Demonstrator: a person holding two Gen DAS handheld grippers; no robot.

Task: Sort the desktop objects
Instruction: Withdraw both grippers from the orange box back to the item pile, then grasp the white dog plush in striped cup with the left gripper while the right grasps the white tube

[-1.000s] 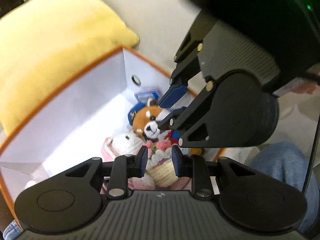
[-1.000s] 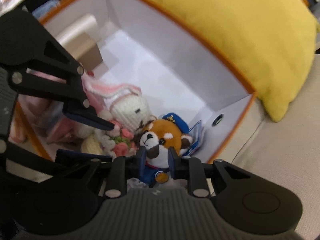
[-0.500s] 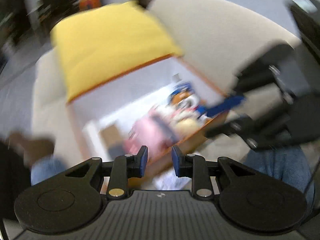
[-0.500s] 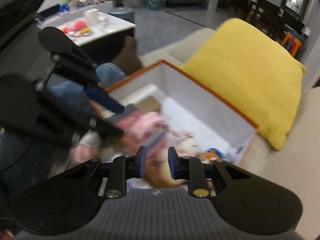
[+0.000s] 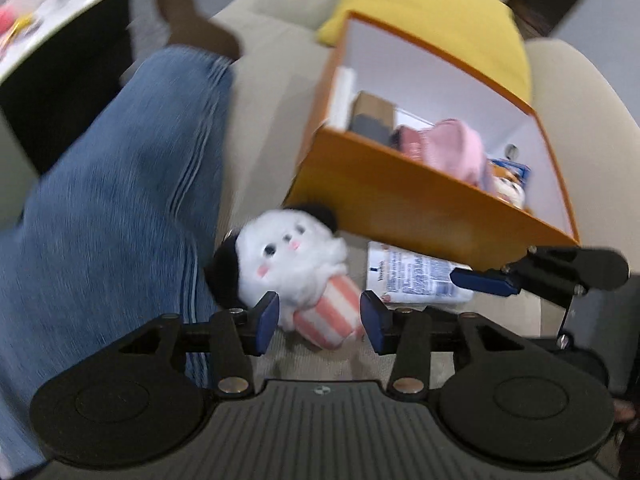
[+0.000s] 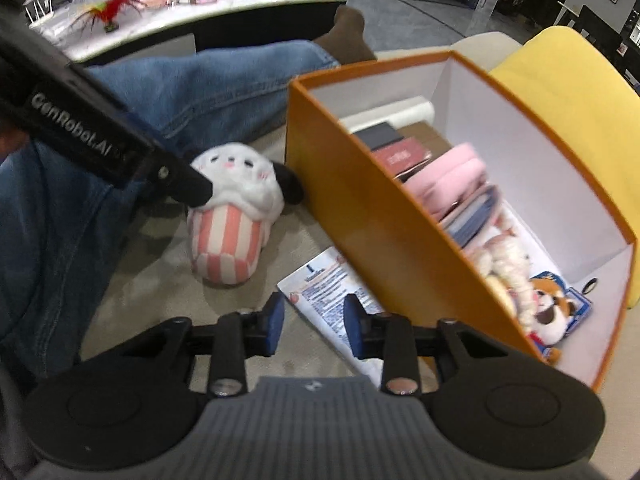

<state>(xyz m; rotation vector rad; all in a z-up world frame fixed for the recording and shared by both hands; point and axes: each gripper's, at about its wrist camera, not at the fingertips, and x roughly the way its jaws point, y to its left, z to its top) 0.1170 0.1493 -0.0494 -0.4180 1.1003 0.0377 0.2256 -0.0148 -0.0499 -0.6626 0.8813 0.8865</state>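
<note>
On the beige sofa cushion, beside a person's blue-jeaned leg, lies one white plush dog with black ears in a pink-and-white striped cup, on its side and outside the box. Left tool: jaws have just been opening and stand wide apart, one blue pad on each side of the toy's striped cup; pads not pressing on it. Right tool: jaws have just been opening, now moderately apart, nothing between them, poised over a flat white printed packet with blue text. Packet lies on the cushion against the foot of the box, partly under its near wall. One orange rectangular cardboard box with white interior, just beside the plush dog. Box contents: pale paper roll, dark and maroon small cases, folded pink cloth, cream crocheted plush, red-panda plush in blue cap at the near-right corner. One yellow pillow behind the box, touching its far wall. White-topped counter in the background, carrying small mixed items, too small to identify.
</note>
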